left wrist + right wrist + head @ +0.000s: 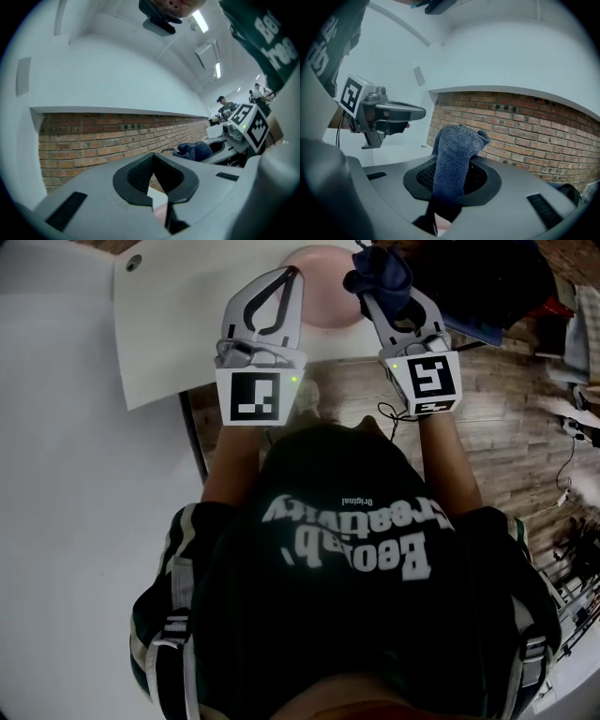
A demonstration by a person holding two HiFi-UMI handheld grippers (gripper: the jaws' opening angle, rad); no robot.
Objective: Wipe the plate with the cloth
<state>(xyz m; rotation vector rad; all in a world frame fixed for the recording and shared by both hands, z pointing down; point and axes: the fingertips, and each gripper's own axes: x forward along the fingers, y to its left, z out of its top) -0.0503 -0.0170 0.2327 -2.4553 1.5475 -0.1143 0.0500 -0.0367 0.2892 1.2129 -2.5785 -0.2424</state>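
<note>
Plate (326, 294): left rim under the left gripper (293, 273), right rim behind the cloth (380, 268). Left gripper view shows only a pink sliver of it between the jaws. Cloth's lower end buried between the right gripper (377, 298) jaws. Table (178, 334): far edge cut off. Distant people (223, 101) too small to tell

Forearms forward, the left hand-held gripper (293, 276) pinches the plate (325, 282) rim. The right hand-held gripper (373, 298) clamps the cloth (380, 273).

Overhead and close views, cloth (380, 276) shared.

office-like room: brick wall (93, 140), ceiling strip lights (200, 21)
</note>
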